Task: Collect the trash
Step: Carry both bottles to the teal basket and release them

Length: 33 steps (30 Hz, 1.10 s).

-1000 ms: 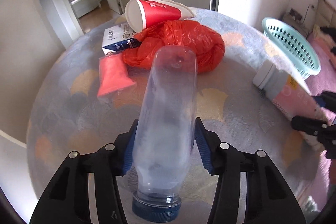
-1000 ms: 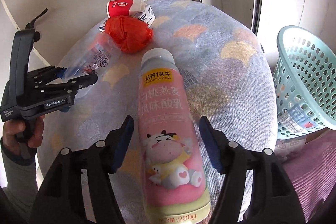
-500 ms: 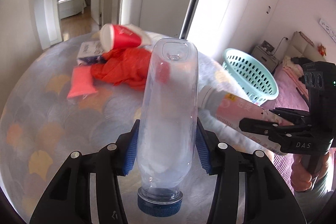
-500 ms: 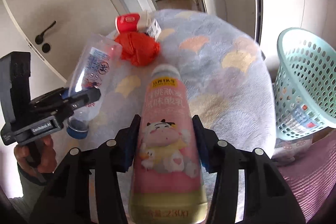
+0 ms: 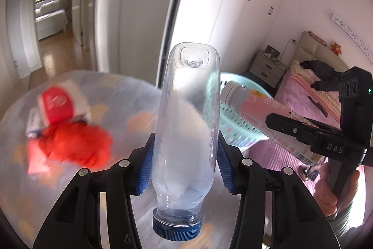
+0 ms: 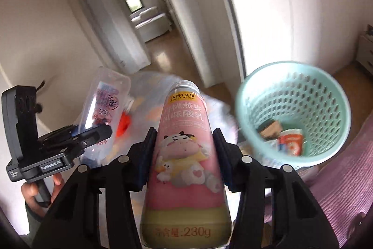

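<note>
Both bottles now lifted clear of the desk (image 5: 70, 190) — left gripper (image 5: 184, 162) jaws pinching clear bottle (image 5: 186, 123), right gripper (image 6: 184, 158) jaws pinching pink yogurt bottle (image 6: 184, 167) beside teal basket (image 6: 291, 90)

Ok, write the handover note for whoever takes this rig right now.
Left gripper: jaws shut on the clear bottle, blue cap toward the camera.
Right gripper: jaws shut on the pink yogurt bottle.
Both are lifted off the table, near the teal basket, which already holds some trash.
Left: drop both bottles in, then fetch the red cup, red bag and carton.
</note>
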Available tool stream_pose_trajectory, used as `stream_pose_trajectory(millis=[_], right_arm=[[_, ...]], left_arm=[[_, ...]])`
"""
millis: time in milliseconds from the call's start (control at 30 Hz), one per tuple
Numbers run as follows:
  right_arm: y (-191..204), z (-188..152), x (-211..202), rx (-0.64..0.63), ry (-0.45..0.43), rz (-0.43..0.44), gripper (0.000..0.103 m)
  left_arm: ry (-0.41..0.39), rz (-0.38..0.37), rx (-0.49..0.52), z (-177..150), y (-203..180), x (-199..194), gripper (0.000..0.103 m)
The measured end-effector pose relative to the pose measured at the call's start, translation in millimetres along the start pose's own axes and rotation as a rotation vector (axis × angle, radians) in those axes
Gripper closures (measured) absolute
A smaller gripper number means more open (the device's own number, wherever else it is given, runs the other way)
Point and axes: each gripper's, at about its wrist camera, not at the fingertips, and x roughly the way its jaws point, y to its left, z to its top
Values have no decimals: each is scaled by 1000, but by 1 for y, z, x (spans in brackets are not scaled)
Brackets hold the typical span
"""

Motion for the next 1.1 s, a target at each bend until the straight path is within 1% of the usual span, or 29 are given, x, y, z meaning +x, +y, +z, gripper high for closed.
stream_pose_trajectory(millis=[133,233,300,367,433,567,667,733,767,800,833,867,967,1100], right_arm=[[-41,20,-1,72,-48,-80,57],[-73,32,3,130,-61,-126,57],[-91,38,8,160,-71,-174,57],[-106,41,16,182,-67,-218,57],[-121,43,25,217,-61,-248,57],[-143,41,44,269,-34,-312,57],[-155,37,58,295,-2,-346,57],[-162,35,68,307,16,-364,56],[-164,32,72,306,27,-379,56],[-166,29,76,301,43,-386,53],[-166,26,79,299,57,-383,49],[-166,23,82,301,63,-379,48],[-165,16,81,320,65,-361,48],[-161,10,71,333,63,-328,48]], left_arm=[[6,-55,31,30,-33,33,56],[27,-91,50,50,-56,61,56],[44,-116,61,59,-71,86,56],[71,-143,57,65,-83,110,56],[99,-155,50,68,-89,132,56],[156,-202,-9,75,-96,180,56],[181,-184,-15,77,-102,209,56],[184,-165,-1,75,-103,219,56],[181,-153,9,75,-105,224,52],[174,-132,20,74,-107,226,41],[163,-106,25,73,-108,226,35],[155,-97,26,72,-108,226,30],[141,-143,5,68,-99,213,30],[94,-137,-4,63,-82,182,30]])
